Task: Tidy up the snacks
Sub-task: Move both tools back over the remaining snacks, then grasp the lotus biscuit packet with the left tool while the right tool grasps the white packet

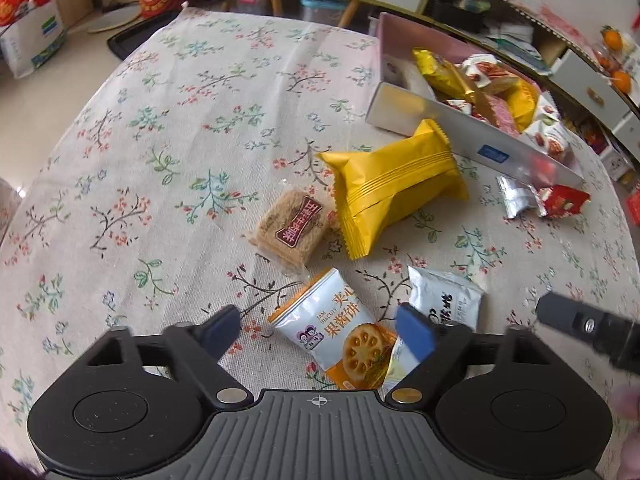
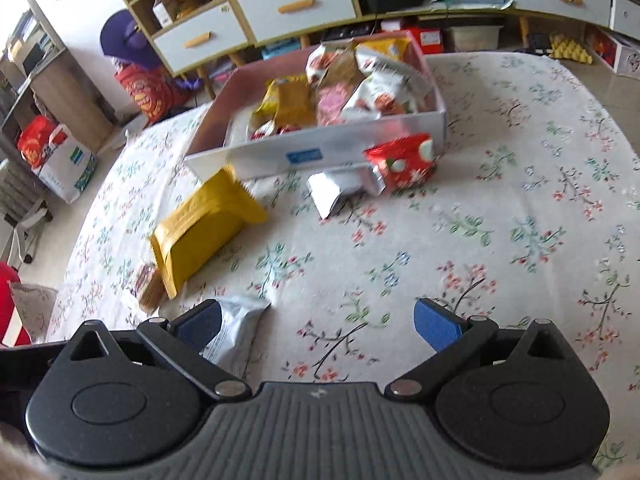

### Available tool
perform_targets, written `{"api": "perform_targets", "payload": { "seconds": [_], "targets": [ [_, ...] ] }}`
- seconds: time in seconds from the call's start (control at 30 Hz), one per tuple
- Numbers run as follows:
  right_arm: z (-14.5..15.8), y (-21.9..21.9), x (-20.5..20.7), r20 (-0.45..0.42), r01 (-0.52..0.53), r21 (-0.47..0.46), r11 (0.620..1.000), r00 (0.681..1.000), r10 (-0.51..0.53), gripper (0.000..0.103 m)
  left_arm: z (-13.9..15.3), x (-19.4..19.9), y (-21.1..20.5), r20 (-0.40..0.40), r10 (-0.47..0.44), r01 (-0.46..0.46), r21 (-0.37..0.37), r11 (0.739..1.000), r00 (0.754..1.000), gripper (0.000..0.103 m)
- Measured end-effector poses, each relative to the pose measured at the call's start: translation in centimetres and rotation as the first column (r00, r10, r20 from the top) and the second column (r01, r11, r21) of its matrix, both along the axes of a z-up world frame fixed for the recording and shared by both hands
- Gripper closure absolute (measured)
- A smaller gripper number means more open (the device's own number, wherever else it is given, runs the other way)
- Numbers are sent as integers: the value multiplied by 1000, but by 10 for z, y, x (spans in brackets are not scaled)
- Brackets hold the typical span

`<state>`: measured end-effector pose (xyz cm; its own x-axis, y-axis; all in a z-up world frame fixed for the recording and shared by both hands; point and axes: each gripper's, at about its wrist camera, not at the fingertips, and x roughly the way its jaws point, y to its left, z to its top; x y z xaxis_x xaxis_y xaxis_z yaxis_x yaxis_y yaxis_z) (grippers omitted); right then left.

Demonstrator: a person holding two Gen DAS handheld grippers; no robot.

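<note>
My left gripper [image 1: 320,330] is open, its fingers on either side of an orange-and-white jam biscuit packet [image 1: 340,332] on the floral tablecloth. Beyond it lie a brown biscuit square [image 1: 294,228], a big yellow packet [image 1: 394,186], a white packet [image 1: 444,298] and a red-and-silver packet [image 1: 540,200]. The snack box [image 1: 460,126] holds several packets. My right gripper [image 2: 320,326] is open and empty above bare cloth; the white packet [image 2: 236,330] lies by its left finger. The yellow packet [image 2: 204,224], red packet [image 2: 404,160] and box [image 2: 320,152] show ahead.
The table's edges curve off on all sides. Cabinets with drawers [image 2: 280,8] stand behind the table, with bags [image 1: 32,32] on the floor at the left. The right gripper's tip [image 1: 580,324] shows at the right edge of the left wrist view.
</note>
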<state>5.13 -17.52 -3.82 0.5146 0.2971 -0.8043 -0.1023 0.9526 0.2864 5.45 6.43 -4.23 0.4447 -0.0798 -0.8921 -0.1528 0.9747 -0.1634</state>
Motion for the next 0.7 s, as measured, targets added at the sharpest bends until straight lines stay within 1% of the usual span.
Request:
{"api": "perform_targets", "payload": {
  "seconds": [0.03, 0.1, 0.13, 0.27, 0.3, 0.4, 0.5, 0.7],
  "targets": [
    [-1, 2, -1, -4, -5, -7, 1000, 1000, 5, 1, -2, 0, 0, -3, 11, -11, 6, 1000, 1000, 34],
    [-3, 6, -2, -13, -12, -17, 1000, 1000, 11, 1, -5, 0, -1, 4, 24, -24, 11, 1000, 1000, 36],
    [-4, 8, -3, -17, -16, -21, 1000, 1000, 15, 1, -5, -1, -2, 11, 22, -22, 17, 1000, 1000, 40],
    [-6, 16, -5, -18, -36, -35, 999, 999, 36, 1, -4, -2, -4, 30, -12, 11, 27, 1000, 999, 47],
    [-6, 19, -4, -18, -42, -40, 998, 999, 41, 1, -4, -3, -4, 33, -29, 28, 24, 999, 999, 52],
    [-8, 27, -8, -13, -68, -52, 996, 998, 68, 1, -3, -5, 0, 35, -72, 72, 14, 997, 997, 53],
    [-8, 34, -10, -2, -103, -54, 993, 995, 103, 1, -3, -8, 4, 44, -140, 139, 22, 990, 989, 53],
    [-11, 52, -18, 30, -193, -72, 979, 980, 195, 1, -3, -14, 14, 73, -263, 260, 43, 965, 962, 53]
  ]
}}
